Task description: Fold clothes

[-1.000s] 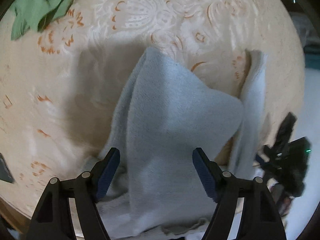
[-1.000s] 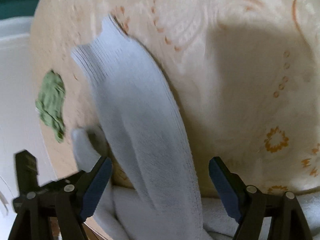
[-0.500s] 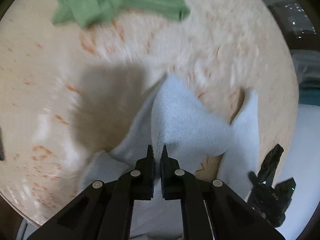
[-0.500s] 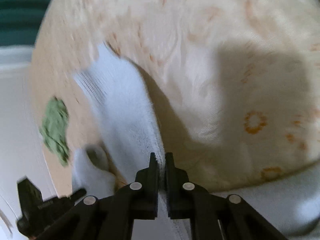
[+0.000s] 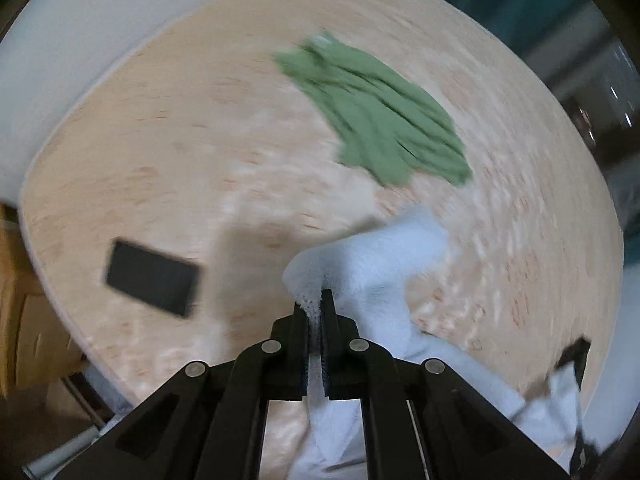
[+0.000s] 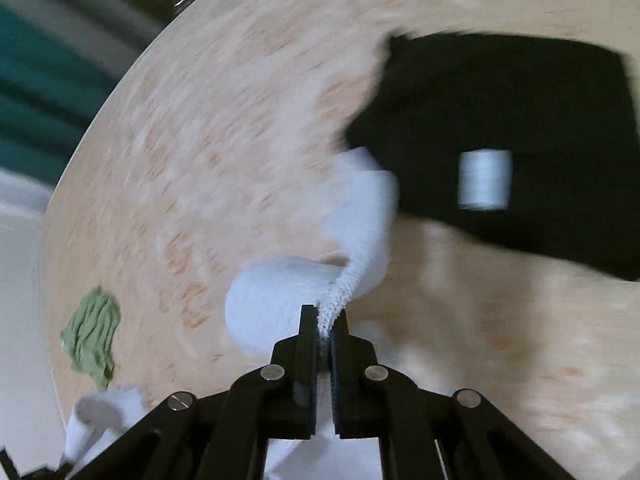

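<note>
We see a green cloth [image 5: 376, 116] and a black garment [image 6: 512, 136] on the round table [image 5: 160, 140], our left gripper [image 5: 315, 304] and right gripper [image 6: 324, 320] each clamped on the pale blue towel [image 5: 372, 264], its length trailing toward us.

My pale blue fleecy garment [image 5: 372, 256] hangs bunched and lifted off the round table [image 5: 160, 128], near its edge closest to me. A crumpled green garment [image 5: 376, 120] lies flat toward the far edge.

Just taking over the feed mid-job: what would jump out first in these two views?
Both black two-finger grippers, left gripper and right gripper, are shut on a pale blue fluffy towel over the beige patterned round table. A crumpled green cloth lies beyond it, and a large black garment fills the right wrist view's upper right.
</note>
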{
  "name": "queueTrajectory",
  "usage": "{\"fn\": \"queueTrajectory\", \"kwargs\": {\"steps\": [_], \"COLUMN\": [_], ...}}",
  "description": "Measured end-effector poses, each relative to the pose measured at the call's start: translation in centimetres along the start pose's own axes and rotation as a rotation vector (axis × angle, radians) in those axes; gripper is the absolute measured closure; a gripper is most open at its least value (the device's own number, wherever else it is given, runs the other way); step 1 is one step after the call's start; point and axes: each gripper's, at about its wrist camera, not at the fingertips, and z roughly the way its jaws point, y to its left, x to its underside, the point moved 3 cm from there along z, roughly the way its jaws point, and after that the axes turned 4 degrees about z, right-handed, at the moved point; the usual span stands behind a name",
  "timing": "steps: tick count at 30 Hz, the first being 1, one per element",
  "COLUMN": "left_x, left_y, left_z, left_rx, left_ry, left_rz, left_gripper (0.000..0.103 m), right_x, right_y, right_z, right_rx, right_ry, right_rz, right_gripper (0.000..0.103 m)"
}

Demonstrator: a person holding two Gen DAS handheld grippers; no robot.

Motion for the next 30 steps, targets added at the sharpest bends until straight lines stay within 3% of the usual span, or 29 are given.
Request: {"fn": "queueTrajectory", "kwargs": {"steps": [5, 10, 13, 16, 18, 19, 20, 22, 25, 26, 29, 30], "left_x": [-0.1, 2.0, 3.7, 4.4, 4.7, 5.0, 5.2, 5.7, 7.6, 9.4, 15.3, 17.5], "left_y": [7.6, 12.5, 12.7, 11.2, 10.1, 9.5, 8.8, 7.4, 5.2, 3.5, -1.6, -3.3], "left_z": [-3.0, 0.4, 5.0, 7.9, 9.1, 9.4, 9.6, 8.6, 6.4, 5.9, 5.2, 5.5], "left_rx": [-0.124, -0.218, -0.289, -0.329, -0.335, -0.350, -0.365, -0.405, -0.402, -0.364, -0.247, -0.209], "left_ry": [-0.052, 0.025, 0.101, 0.136, 0.189, 0.220, 0.249, 0.223, 0.195, 0.203, 0.246, 0.272], "left_rz": [-0.056, -0.089, -0.067, 0.000, 0.065, 0.099, 0.134, 0.243, 0.405, 0.519, 0.850, 0.955], "left_gripper": [0.099, 0.099, 0.099, 0.098, 0.097, 0.096, 0.095, 0.090, 0.087, 0.086, 0.082, 0.073], "right_x": [-2.2, -2.4, -1.4, -0.4, -0.1, 0.0, 0.2, 0.6, 2.4, 3.3, 6.4, 7.7], "right_y": [-7.8, -16.6, -22.7, -25.8, -25.8, -25.8, -25.6, -24.6, -23.4, -22.5, -17.7, -14.8], "right_z": [-8.0, -13.2, -12.2, -9.4, -7.4, -6.4, -5.6, -4.9, -5.3, -5.4, -3.7, -2.5], "right_rx": [0.143, 0.311, 0.381, 0.417, 0.421, 0.423, 0.428, 0.453, 0.447, 0.427, 0.263, 0.198], "right_ry": [-0.118, -0.191, -0.151, -0.085, -0.025, 0.005, 0.033, 0.063, 0.092, 0.108, 0.185, 0.236], "right_rz": [0.051, 0.165, 0.281, 0.351, 0.342, 0.337, 0.326, 0.273, 0.236, 0.236, 0.133, 0.045], "right_gripper": [0.099, 0.099, 0.099, 0.099, 0.096, 0.088, 0.072, 0.054, 0.051, 0.049, 0.049, 0.049]}}
